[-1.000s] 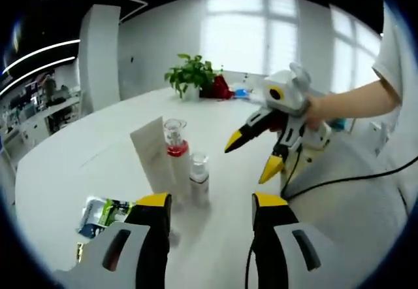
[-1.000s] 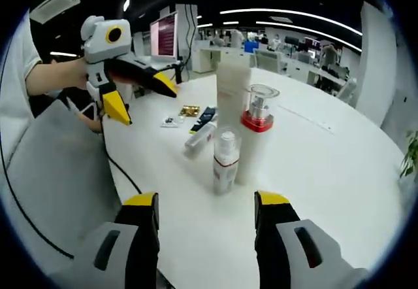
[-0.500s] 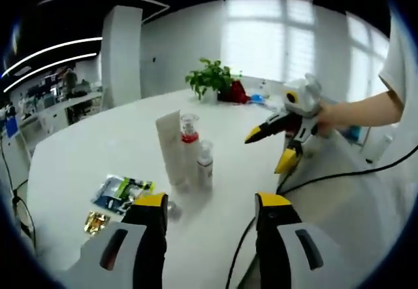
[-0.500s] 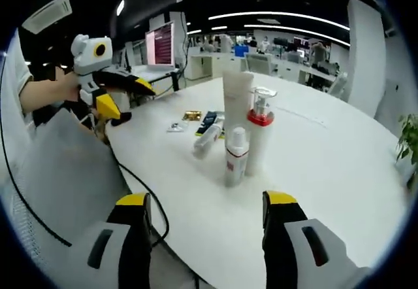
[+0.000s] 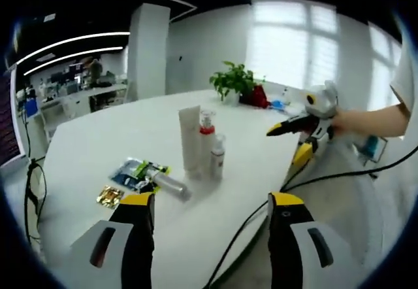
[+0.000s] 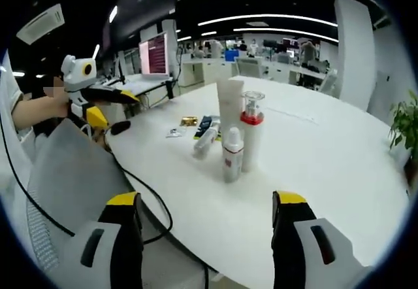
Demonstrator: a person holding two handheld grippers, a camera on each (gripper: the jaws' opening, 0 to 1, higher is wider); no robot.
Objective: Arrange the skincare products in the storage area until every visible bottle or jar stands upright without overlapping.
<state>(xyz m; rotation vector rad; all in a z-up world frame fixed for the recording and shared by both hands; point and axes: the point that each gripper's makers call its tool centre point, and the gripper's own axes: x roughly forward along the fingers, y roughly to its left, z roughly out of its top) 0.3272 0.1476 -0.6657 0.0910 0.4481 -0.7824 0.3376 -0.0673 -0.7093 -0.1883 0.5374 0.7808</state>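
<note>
So both my grippers are off the table edge, jaws spread wide and nothing between them. In the left gripper view my left gripper points at the round white table, and the skincare stuff sits well ahead of the jaws, roughly centred between them.

Three things stand upright in a tight cluster: a white tube, a tall bottle with a red collar right next to it, and a small spray bottle in front. They look like they're touching or nearly so; can't tell for sure. One more bottle lies on its side, closer to my left jaw, next to a couple of sachets and a little gold packet. My right gripper shows off to the right, also gaping, held by my hand, well apart from the bottles.

In the right gripper view, my right gripper looks at the same cluster from the other side: small spray bottle nearest, red-collar bottle and tube behind, lying bottle to the left. There's a potted plant at the far end of the table.
</note>
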